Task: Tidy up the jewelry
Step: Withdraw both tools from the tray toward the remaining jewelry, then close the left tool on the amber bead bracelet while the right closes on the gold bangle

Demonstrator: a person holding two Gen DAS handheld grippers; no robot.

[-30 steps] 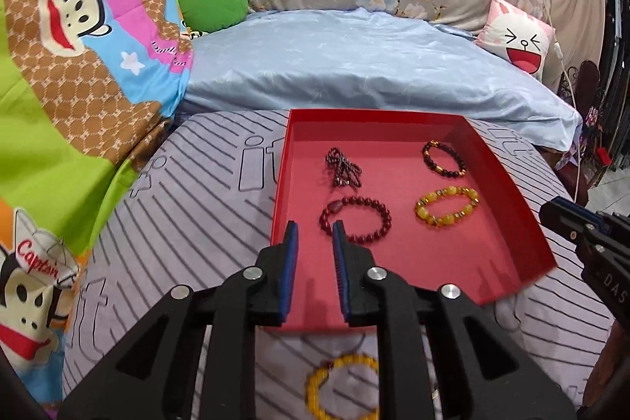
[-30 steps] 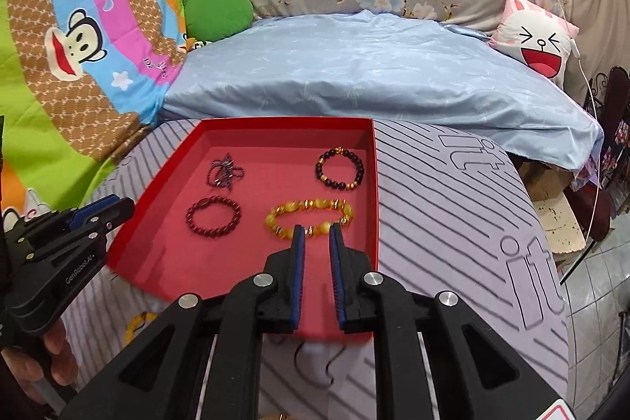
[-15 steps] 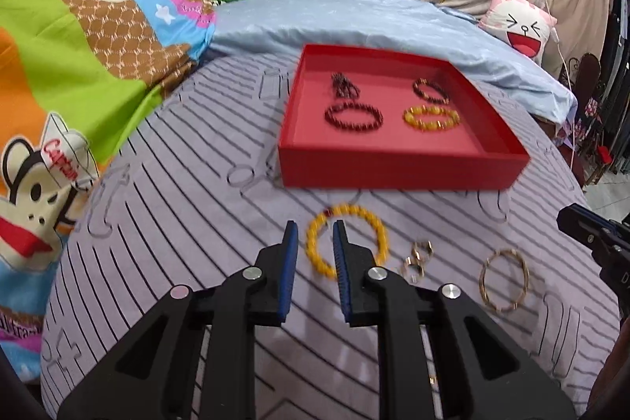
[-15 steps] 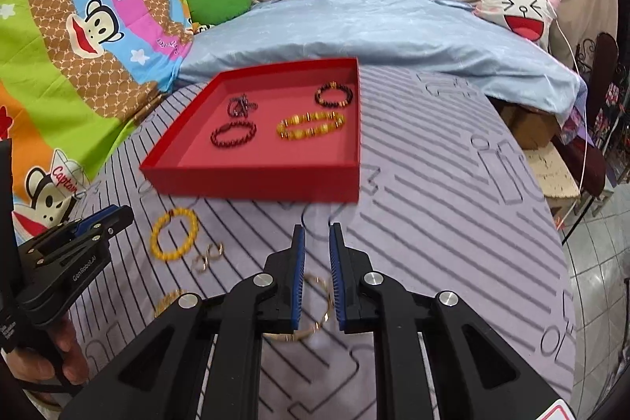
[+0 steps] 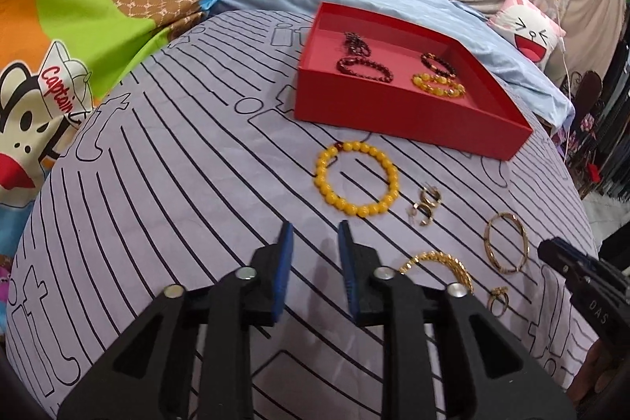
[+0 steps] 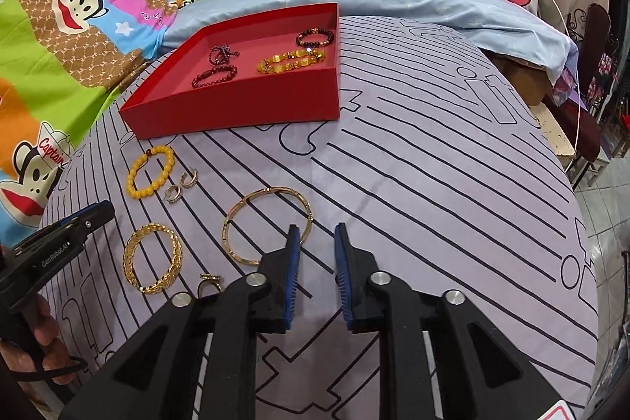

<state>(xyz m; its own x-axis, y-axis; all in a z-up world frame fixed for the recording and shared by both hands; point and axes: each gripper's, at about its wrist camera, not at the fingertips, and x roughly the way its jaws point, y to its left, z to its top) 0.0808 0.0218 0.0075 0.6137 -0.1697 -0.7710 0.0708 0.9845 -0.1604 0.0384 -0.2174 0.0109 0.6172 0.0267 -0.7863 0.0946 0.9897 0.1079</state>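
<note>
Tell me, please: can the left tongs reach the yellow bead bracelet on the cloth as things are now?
Probably yes. The left tongs are open and point toward the yellow bead bracelet, which lies flat on the striped cloth just ahead; nothing lies between them. The small earrings lie beside it, apart.

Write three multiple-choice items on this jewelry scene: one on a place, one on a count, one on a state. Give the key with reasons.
1. Where does the yellow bead bracelet outside the red tray lie?
A. On the striped cloth just in front of the tray
B. On the blue sheet
C. In a gripper

2. How many pieces lie inside the tray?
A. Two
B. Four
C. Seven

3. What state is the right hand-held gripper in?
A. Shut on a bangle
B. Shut on nothing
C. Open and holding nothing

Key: 1 A, it rests on the striped cloth near the tray's front wall. 2 B, three bead bracelets and one dark tangled piece show there. 3 C, a gap shows between its blue pads, with only cloth behind.
</note>
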